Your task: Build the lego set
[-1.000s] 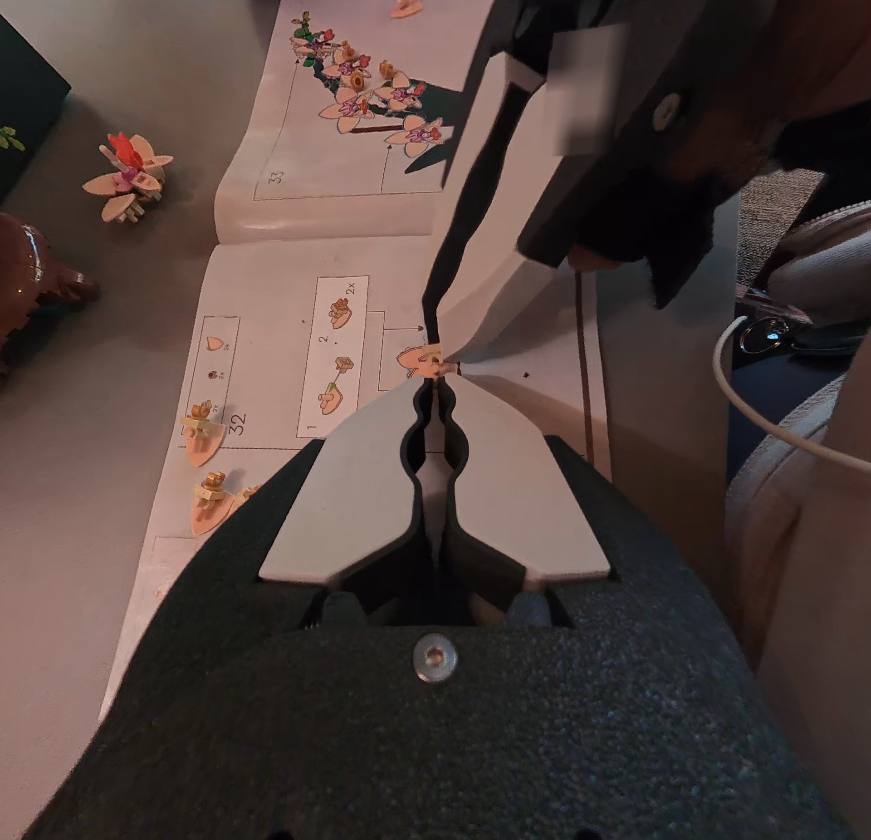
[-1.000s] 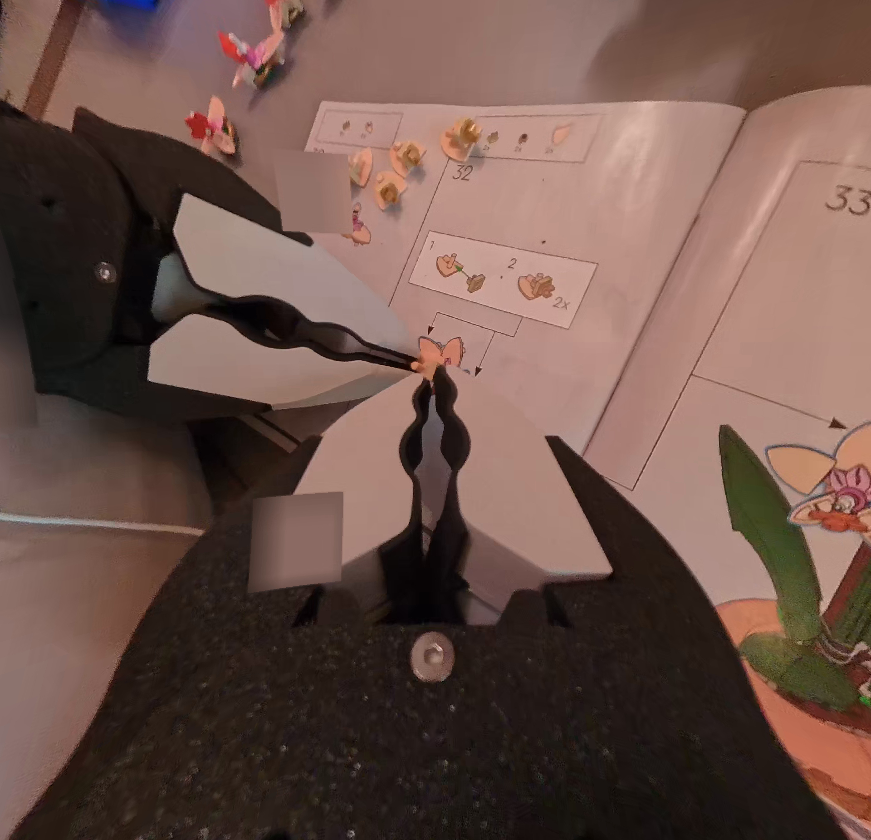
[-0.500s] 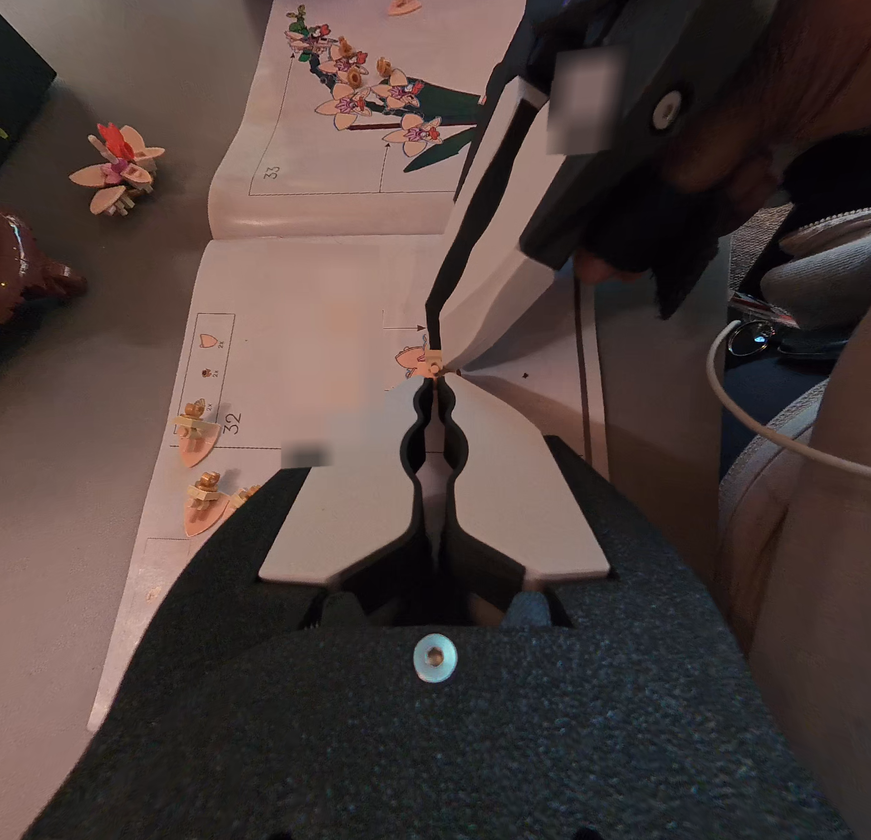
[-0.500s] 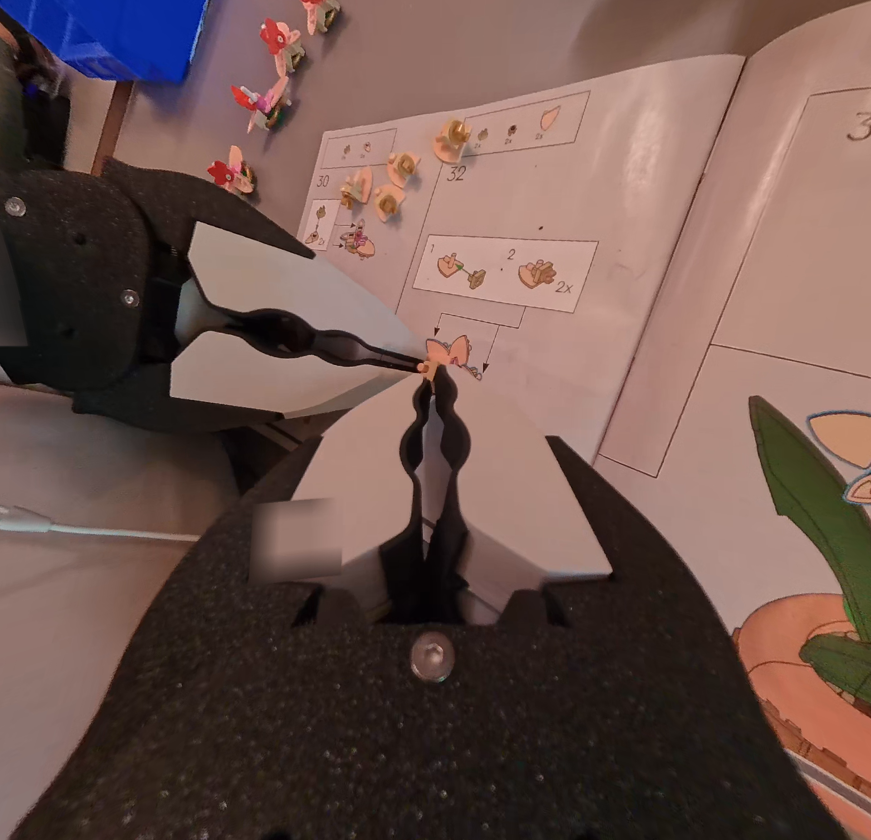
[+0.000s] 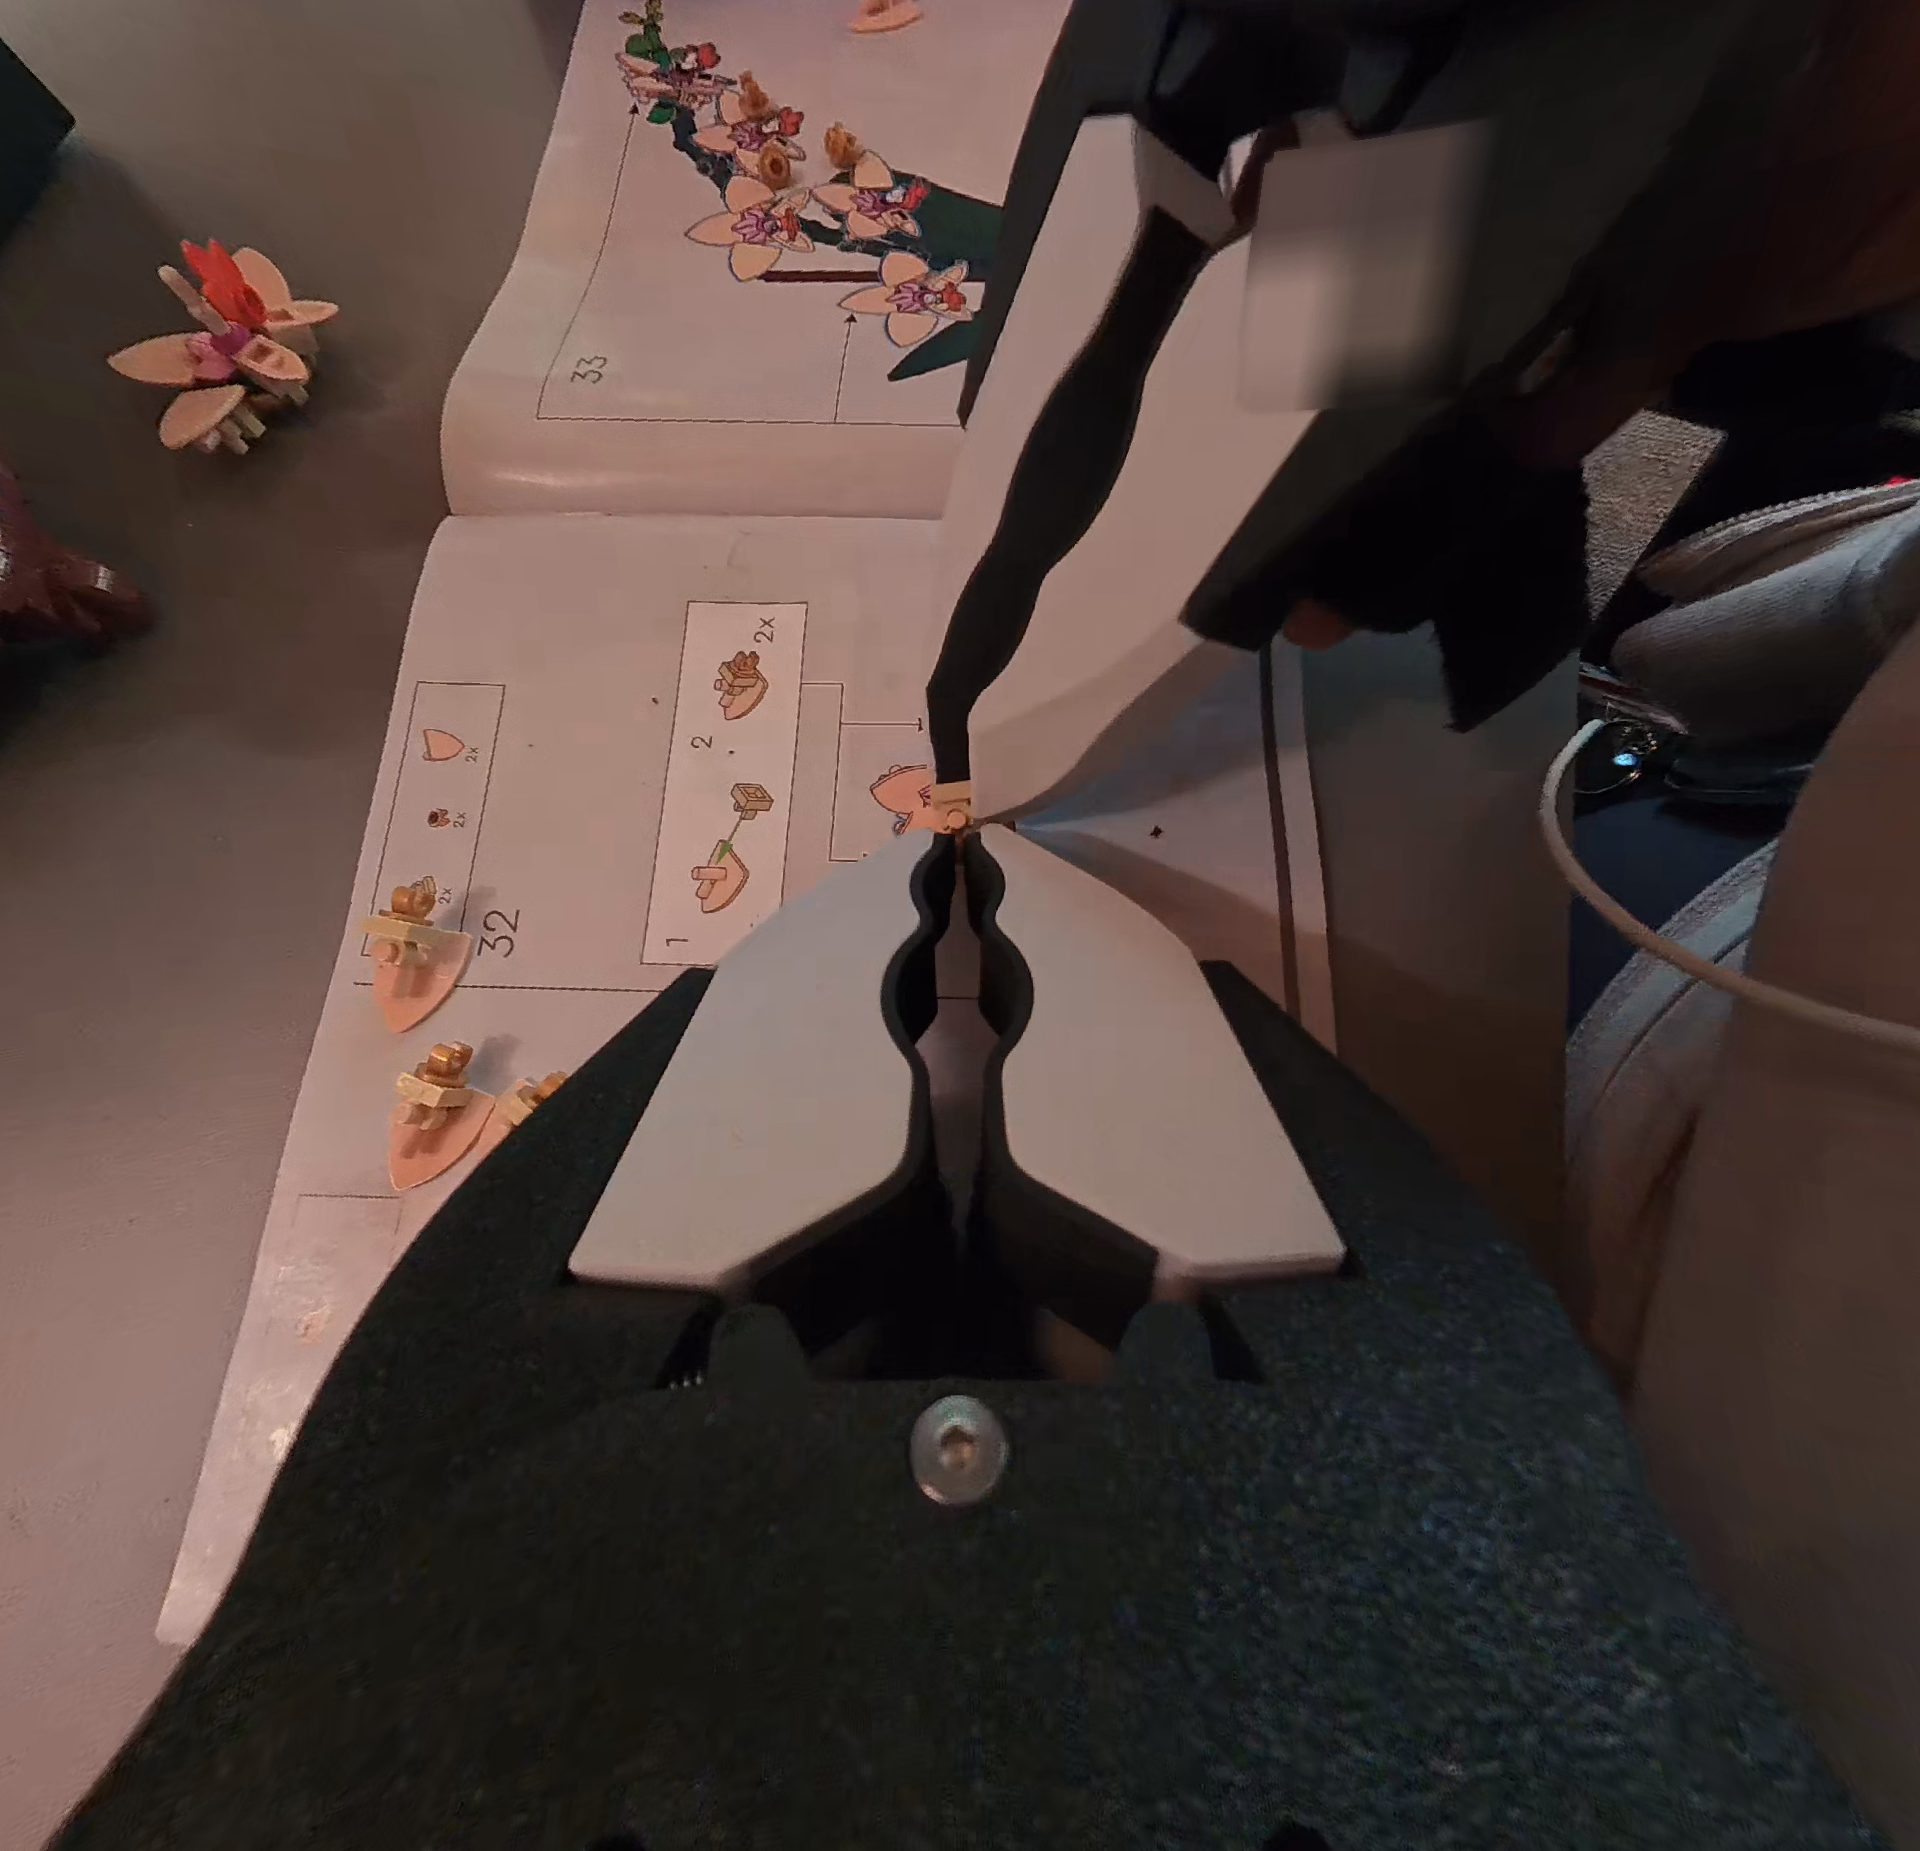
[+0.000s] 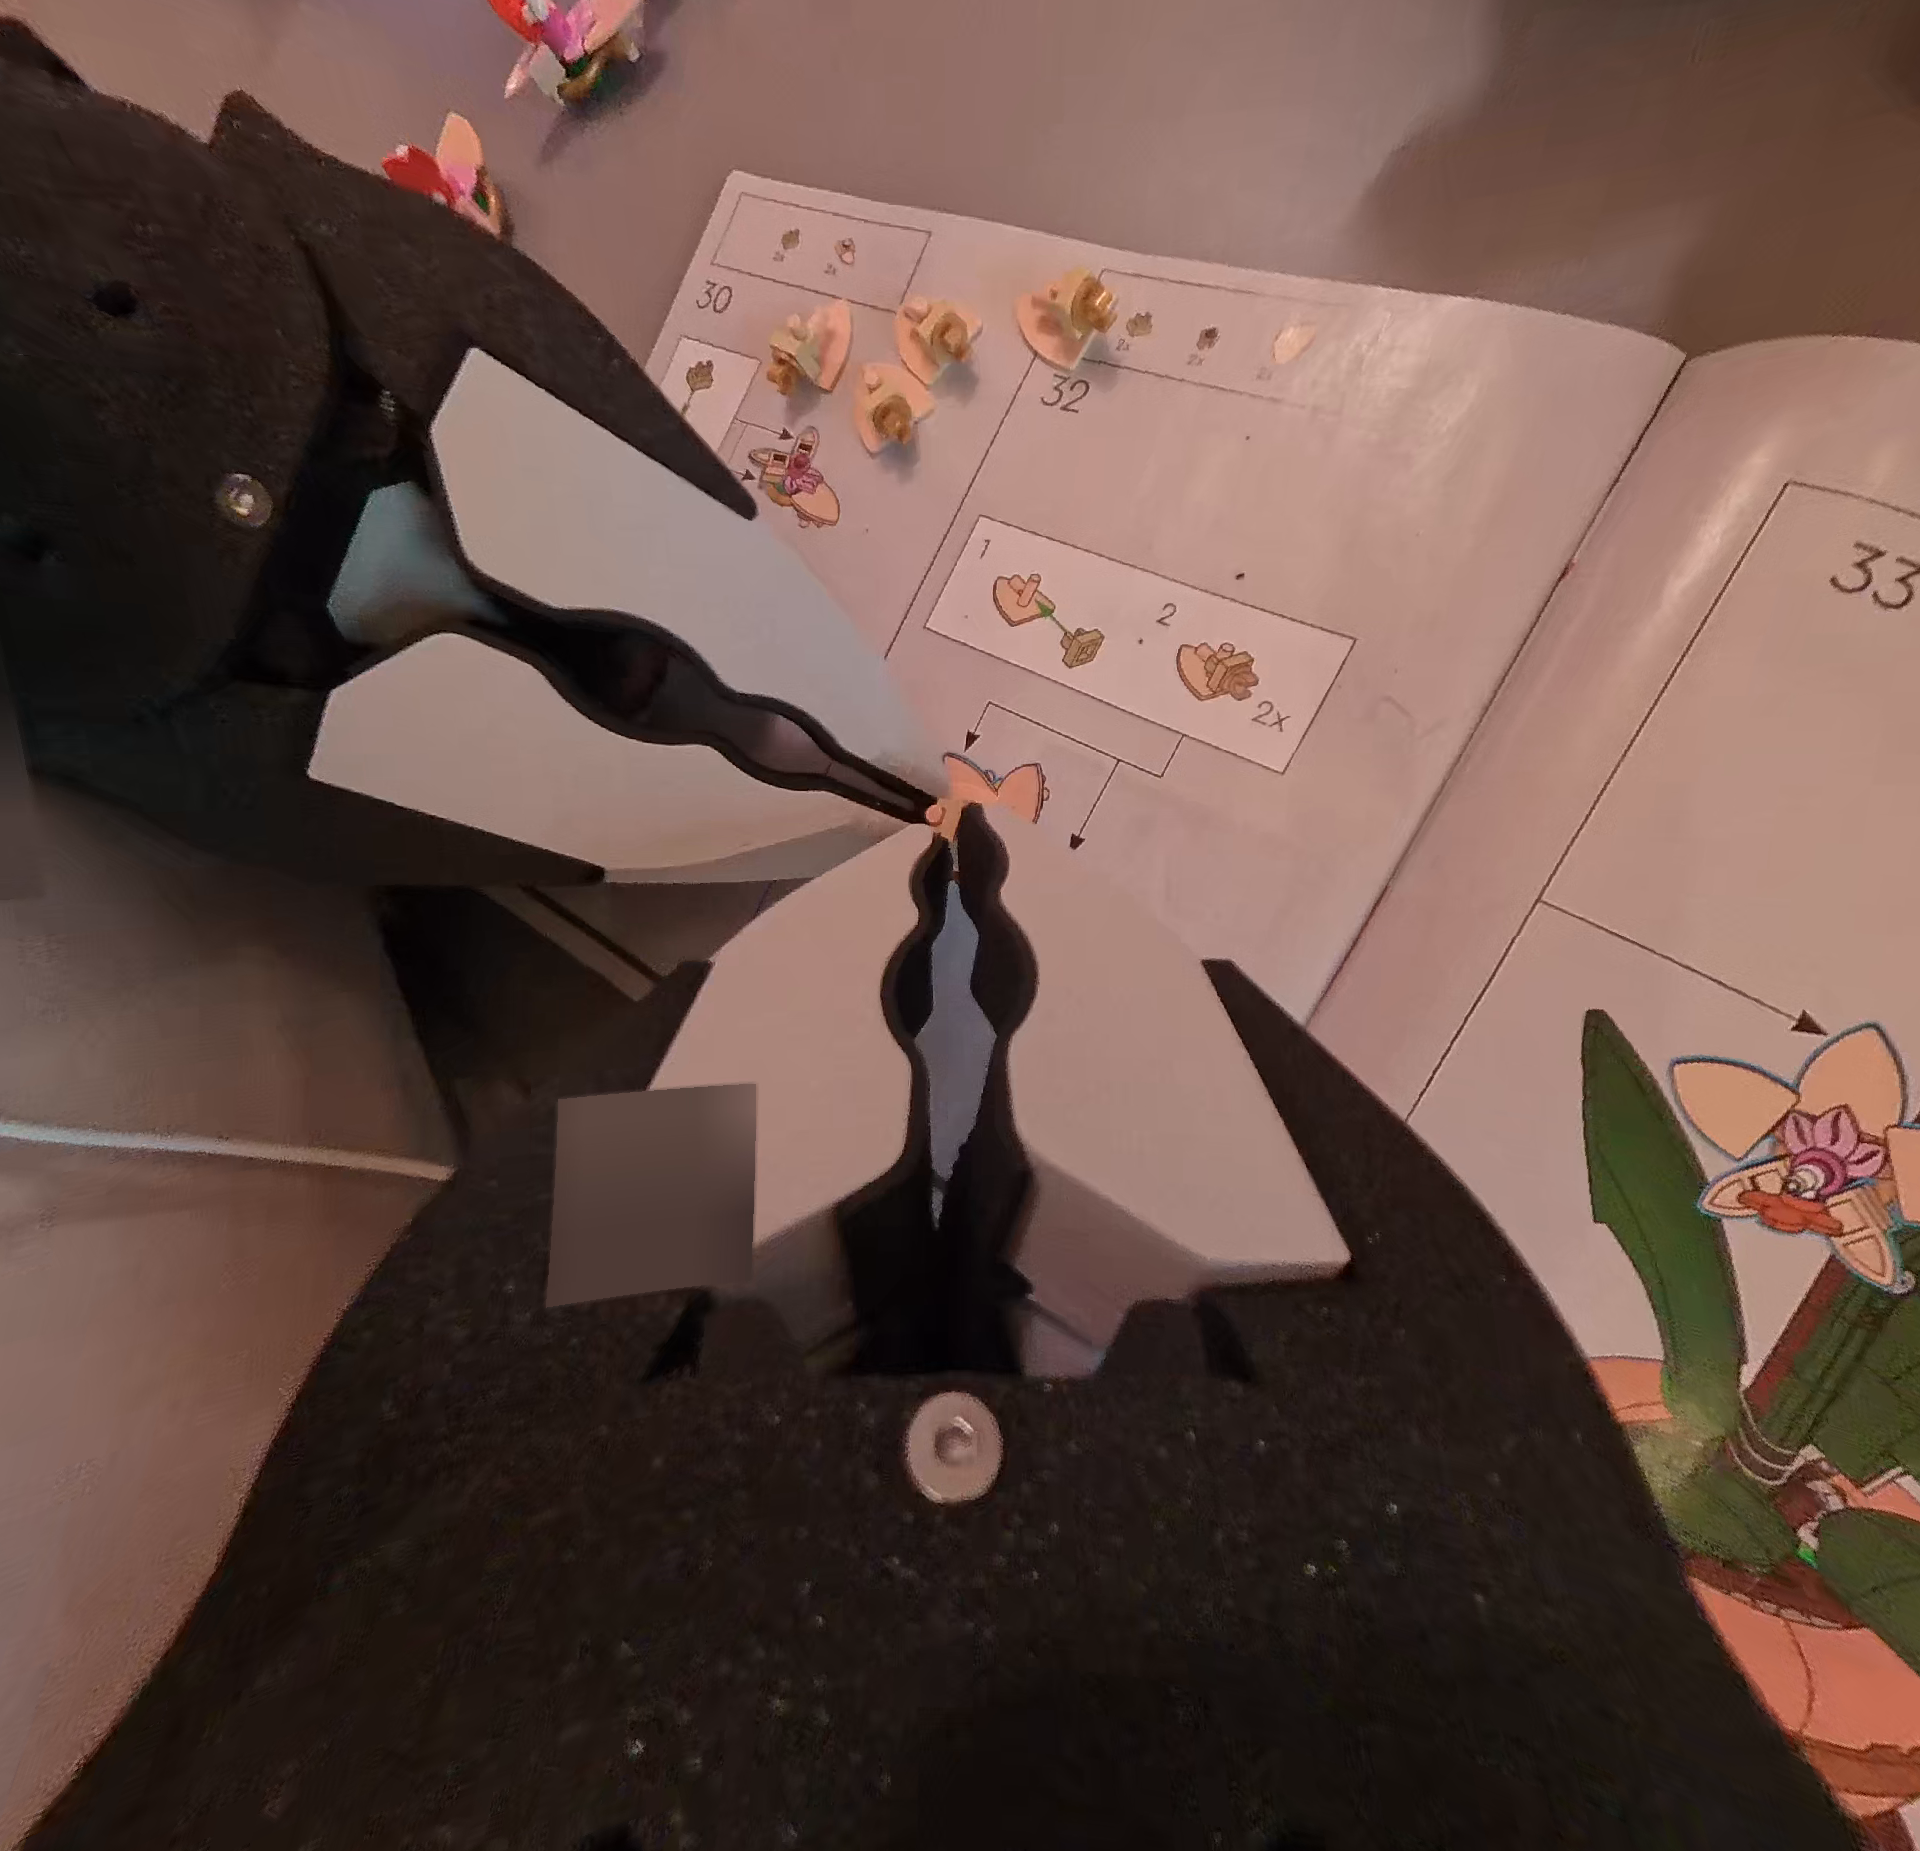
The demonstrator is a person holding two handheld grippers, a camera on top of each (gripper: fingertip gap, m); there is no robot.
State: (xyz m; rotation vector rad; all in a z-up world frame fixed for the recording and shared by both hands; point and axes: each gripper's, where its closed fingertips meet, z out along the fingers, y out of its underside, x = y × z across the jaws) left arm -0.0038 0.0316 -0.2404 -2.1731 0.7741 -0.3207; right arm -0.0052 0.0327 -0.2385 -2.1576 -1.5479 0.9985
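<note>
Small tan lego piece (image 5: 952, 802) pinched right at the tips of both grippers, just above the open booklet (image 5: 582, 658); left gripper (image 5: 954, 845) squeezed together on it, right gripper (image 6: 954, 833) squeezed on it too, tips touching

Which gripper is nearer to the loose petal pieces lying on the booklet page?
Left. The left gripper has its body right beside the petal pieces; the right gripper reaches in from the booklet's opposite side.
</note>
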